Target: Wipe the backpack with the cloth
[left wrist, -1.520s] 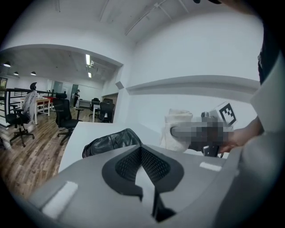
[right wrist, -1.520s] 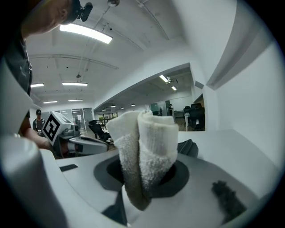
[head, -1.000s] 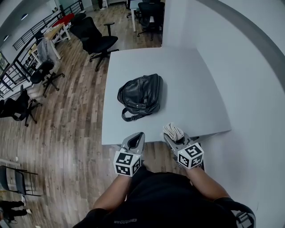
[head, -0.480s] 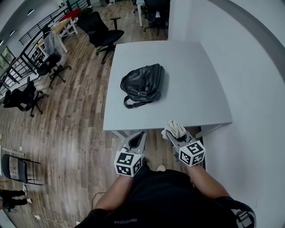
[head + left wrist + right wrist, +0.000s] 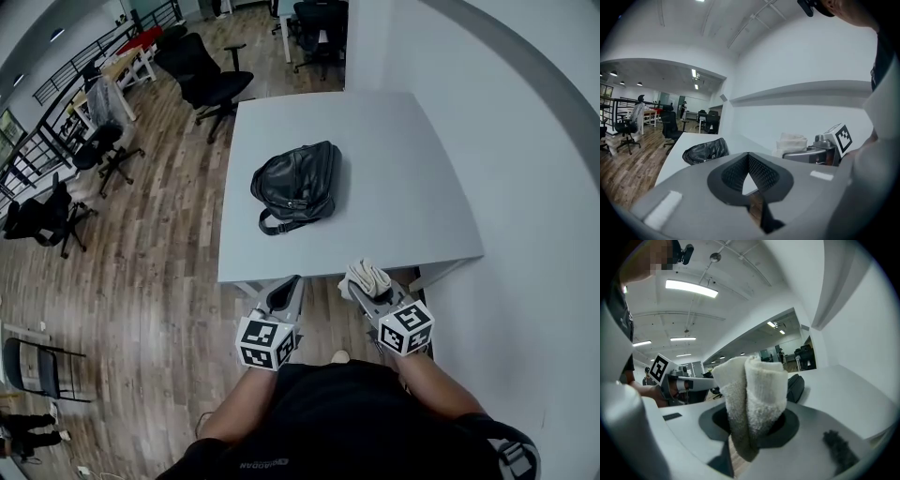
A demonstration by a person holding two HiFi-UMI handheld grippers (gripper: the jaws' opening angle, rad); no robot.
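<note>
A black leather backpack (image 5: pixel 296 186) lies flat on the grey table (image 5: pixel 394 159), left of the table's middle, also seen as a backpack (image 5: pixel 706 151) ahead in the left gripper view. My right gripper (image 5: pixel 360 281) is shut on a folded white cloth (image 5: pixel 367 277), held just off the table's near edge; the cloth (image 5: pixel 751 394) fills the jaws in the right gripper view. My left gripper (image 5: pixel 288 290) hangs beside it, shut and empty, below the near edge.
Black office chairs (image 5: pixel 199 73) stand on the wooden floor left of and behind the table. A white wall (image 5: pixel 525 169) runs along the right. More desks and chairs (image 5: pixel 94 122) sit at far left.
The view has shifted slightly; both grippers stay near the table's near edge, the cloth still held in the right one. The backpack has not moved on the table.
</note>
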